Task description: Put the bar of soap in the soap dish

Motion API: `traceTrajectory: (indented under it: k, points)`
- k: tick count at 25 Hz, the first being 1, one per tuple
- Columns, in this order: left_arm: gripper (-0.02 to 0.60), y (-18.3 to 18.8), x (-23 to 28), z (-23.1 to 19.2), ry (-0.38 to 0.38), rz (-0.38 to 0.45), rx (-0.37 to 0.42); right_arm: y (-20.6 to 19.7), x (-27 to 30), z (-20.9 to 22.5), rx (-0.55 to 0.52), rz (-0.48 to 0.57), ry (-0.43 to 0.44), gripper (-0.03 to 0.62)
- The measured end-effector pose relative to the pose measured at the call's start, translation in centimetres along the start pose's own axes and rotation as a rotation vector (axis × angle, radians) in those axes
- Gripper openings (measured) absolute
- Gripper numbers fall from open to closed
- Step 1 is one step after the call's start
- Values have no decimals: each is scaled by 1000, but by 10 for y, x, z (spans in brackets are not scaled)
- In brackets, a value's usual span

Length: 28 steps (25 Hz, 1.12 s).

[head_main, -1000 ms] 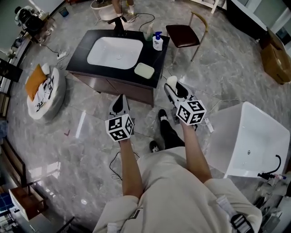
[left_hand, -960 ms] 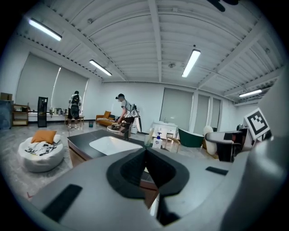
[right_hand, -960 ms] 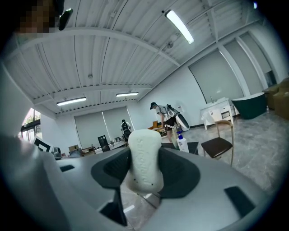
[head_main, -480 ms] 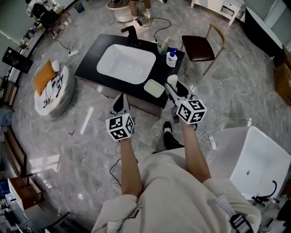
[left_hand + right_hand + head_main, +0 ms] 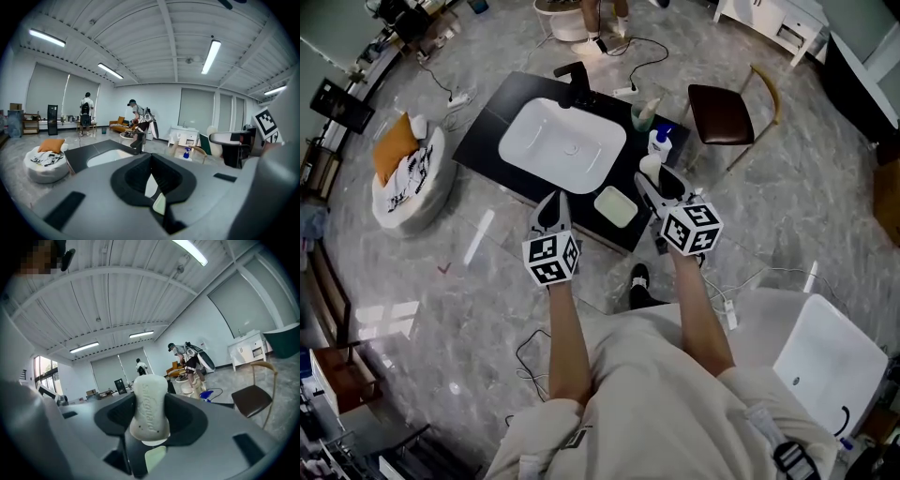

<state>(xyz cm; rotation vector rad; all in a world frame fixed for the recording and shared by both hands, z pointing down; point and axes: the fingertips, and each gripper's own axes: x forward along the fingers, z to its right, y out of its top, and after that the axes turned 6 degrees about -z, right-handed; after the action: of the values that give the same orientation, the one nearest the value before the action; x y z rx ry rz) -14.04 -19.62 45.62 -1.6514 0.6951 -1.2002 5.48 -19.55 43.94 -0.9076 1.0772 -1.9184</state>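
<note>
The black vanity top [image 5: 497, 127] with its white basin [image 5: 565, 150] lies just ahead of me. On its near right corner sits the pale green soap dish [image 5: 616, 206], with nothing in it. My right gripper [image 5: 656, 180] is shut on the white bar of soap [image 5: 652, 169], held just right of the dish, over the counter's edge. In the right gripper view the soap [image 5: 149, 404] stands upright between the jaws of the gripper [image 5: 149, 420]. My left gripper [image 5: 551, 208] is shut and holds nothing, its tips at the counter's front edge, left of the dish.
A white pump bottle with a blue top [image 5: 659, 142] and a green bottle [image 5: 643, 114] stand behind the dish. A black faucet [image 5: 575, 80] is behind the basin. A brown chair [image 5: 724, 112], a white tub [image 5: 825, 361], a round cushion [image 5: 408, 173] and floor cables [image 5: 741, 281] surround the vanity.
The vanity has drawn nearer as I walked up to it. Both grippers now reach its front edge, and the soap has come beside the dish.
</note>
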Motion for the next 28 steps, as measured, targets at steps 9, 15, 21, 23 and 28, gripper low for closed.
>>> traceTrajectory:
  k: [9, 15, 21, 23, 28]
  points:
    - [5, -13, 31, 8, 60, -44, -40, -2, 34, 11, -57, -80, 83, 196]
    - [5, -41, 34, 13, 77, -109, -46, -25, 43, 8, -39, -135, 117, 196]
    - [5, -63, 33, 15, 76, -147, -54, -52, 49, 3, -23, -191, 117, 196]
    - [5, -70, 34, 12, 78, -161, -61, -60, 51, 0, -36, -214, 121, 196]
    - [5, -81, 37, 1, 98, -169, -121, -77, 53, -5, -64, -267, 126, 196]
